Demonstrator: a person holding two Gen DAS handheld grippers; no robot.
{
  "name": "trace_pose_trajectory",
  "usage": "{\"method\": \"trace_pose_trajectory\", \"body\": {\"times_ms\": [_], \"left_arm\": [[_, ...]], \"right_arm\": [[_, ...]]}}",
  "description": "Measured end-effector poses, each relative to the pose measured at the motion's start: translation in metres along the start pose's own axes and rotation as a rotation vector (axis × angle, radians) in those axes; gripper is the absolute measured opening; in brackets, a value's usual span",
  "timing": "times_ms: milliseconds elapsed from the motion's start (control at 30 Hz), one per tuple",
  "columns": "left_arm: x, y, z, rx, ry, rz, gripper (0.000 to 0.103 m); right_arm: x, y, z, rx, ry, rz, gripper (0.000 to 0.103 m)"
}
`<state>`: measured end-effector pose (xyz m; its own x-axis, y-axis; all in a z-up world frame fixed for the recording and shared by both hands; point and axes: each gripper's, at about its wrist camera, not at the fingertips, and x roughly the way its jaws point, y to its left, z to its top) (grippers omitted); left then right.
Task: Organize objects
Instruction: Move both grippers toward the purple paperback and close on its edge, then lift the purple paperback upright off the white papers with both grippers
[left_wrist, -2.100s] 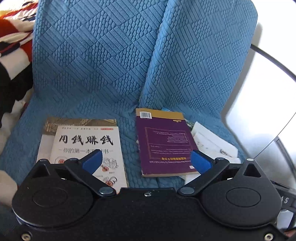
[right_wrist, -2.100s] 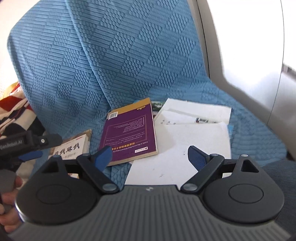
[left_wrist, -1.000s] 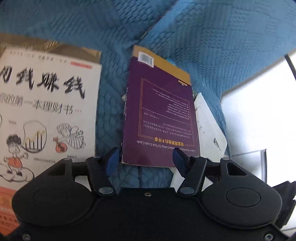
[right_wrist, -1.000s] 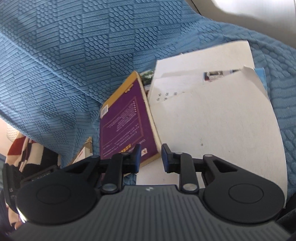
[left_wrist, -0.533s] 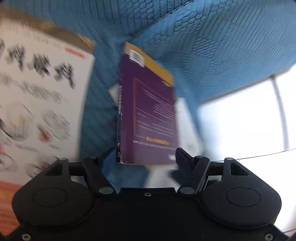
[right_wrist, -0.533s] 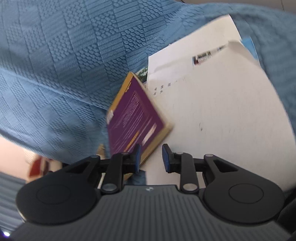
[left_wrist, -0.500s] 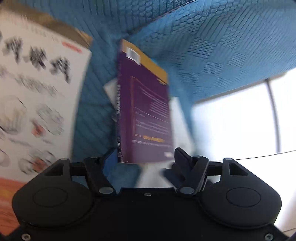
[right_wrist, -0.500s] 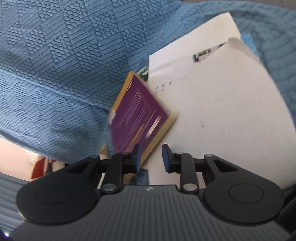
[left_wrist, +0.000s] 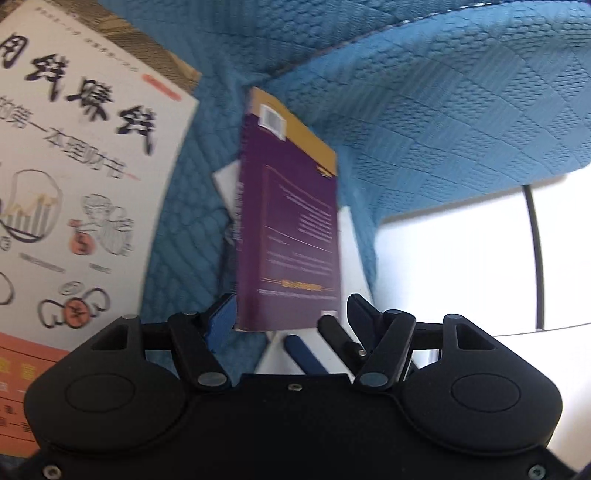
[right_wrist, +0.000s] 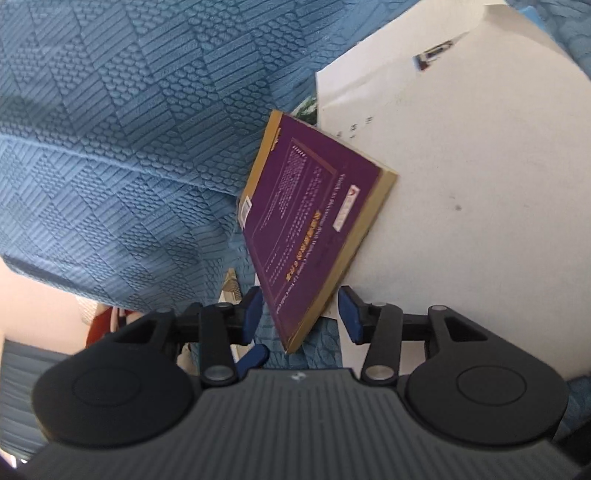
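A purple book (left_wrist: 291, 221) with a gold edge is tilted up off the white papers (right_wrist: 461, 184) on the blue seat cover (left_wrist: 443, 110). Its near edge sits between the jaws of my left gripper (left_wrist: 290, 315), which are opening slightly. The left pad is beside the spine and a gap shows at the right finger. In the right wrist view the book (right_wrist: 314, 214) has its near corner between the jaws of my right gripper (right_wrist: 300, 314), which are opening, with gaps on both sides. The right gripper's fingertips (left_wrist: 303, 354) show under the book in the left wrist view.
A large white book with cartoon drawings (left_wrist: 74, 166) lies to the left on the seat, on top of another book. A bright white surface (left_wrist: 461, 258) lies beyond the seat's right edge. Red patterned cloth (right_wrist: 107, 321) shows at the far left.
The purple book has tipped up on one side, off the papers. My right gripper's jaws have spread from nearly shut to wide. Both views have rolled.
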<state>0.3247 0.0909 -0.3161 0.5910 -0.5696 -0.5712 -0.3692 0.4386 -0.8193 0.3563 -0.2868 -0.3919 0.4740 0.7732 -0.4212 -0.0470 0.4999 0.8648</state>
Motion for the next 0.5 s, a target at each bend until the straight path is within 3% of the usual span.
{"method": "trace_pose_trajectory", "body": {"times_ms": [133, 300, 500], "left_arm": [[0.001, -0.002, -0.003, 0.019, -0.008, 0.019, 0.067], [0.003, -0.004, -0.007, 0.024, -0.004, 0.028, 0.071], [0.002, 0.006, -0.001, -0.077, -0.02, -0.048, 0.073]], "right_arm": [[0.003, 0.002, -0.003, -0.04, -0.016, 0.002, 0.047], [0.005, -0.003, 0.002, 0.009, -0.019, 0.037, 0.049], [0.004, -0.003, 0.003, 0.028, -0.022, 0.06, 0.052]]}}
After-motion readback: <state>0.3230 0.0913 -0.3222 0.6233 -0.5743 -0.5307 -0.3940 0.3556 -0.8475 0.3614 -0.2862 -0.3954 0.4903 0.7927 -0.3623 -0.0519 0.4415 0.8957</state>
